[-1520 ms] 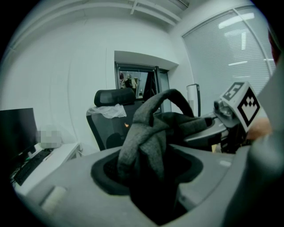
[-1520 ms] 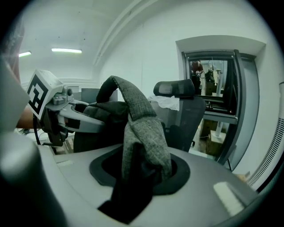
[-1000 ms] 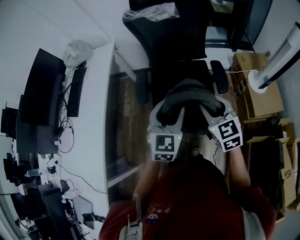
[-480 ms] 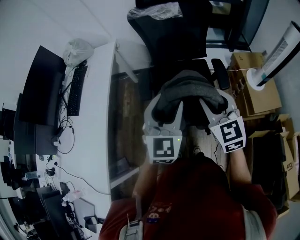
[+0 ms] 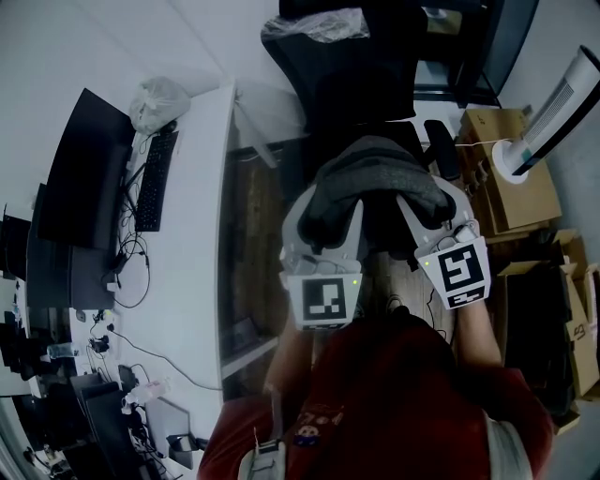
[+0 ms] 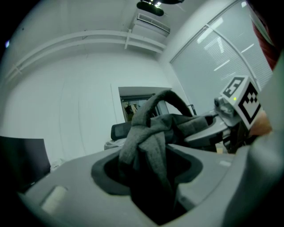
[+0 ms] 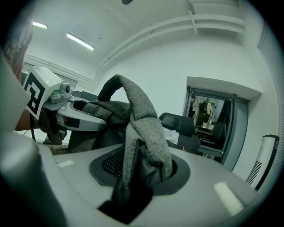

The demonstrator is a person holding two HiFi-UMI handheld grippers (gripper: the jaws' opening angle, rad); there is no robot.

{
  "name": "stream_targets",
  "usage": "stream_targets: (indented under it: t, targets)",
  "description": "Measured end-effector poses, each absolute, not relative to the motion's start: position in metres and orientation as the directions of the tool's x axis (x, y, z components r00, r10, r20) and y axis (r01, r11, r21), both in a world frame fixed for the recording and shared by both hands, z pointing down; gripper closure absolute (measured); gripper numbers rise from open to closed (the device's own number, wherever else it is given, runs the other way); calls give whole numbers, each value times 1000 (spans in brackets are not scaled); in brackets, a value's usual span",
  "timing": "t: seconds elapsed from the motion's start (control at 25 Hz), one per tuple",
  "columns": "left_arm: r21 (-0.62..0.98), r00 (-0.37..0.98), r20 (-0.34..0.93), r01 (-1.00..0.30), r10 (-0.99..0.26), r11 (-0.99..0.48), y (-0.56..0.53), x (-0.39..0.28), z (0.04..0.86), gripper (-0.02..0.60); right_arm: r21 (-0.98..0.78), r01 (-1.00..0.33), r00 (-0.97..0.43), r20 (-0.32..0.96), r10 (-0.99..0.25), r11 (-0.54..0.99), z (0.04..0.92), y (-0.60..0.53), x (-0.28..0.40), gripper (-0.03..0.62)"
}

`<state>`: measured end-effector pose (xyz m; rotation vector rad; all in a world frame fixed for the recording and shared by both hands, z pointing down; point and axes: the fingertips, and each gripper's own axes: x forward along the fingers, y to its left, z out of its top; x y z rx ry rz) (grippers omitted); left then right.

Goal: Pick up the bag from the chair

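By chair (image 5: 361, 84), L gripper (image 5: 328, 220) & R gripper (image 5: 427, 211) clamp grey bag (image 5: 375, 178)

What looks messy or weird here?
Crumpled plastic lies draped over the chair's top, and loose cables tangle across the desk. The bag only looks bunched where the left gripper and right gripper pinch it.

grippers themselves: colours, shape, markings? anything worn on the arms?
Both the left gripper and right gripper are light grey moulded plastic with broad jaws and dark recessed pads, mesh-textured on the right. Each carries a marker cube with black-and-white squares and a small green light beside it. The person wears a red top; no sleeves on the forearms.
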<state>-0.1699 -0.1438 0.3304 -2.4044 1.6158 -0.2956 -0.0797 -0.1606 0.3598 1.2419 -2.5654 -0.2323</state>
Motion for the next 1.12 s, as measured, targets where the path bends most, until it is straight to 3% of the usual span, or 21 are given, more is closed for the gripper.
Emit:
stream_targets:
  t: [1.12]
  targets:
    - [-297, 363, 50, -884, -931, -360, -142, -161, 331, 351, 259, -722, -608, 204, -767, 641, 361, -159, -71, 444]
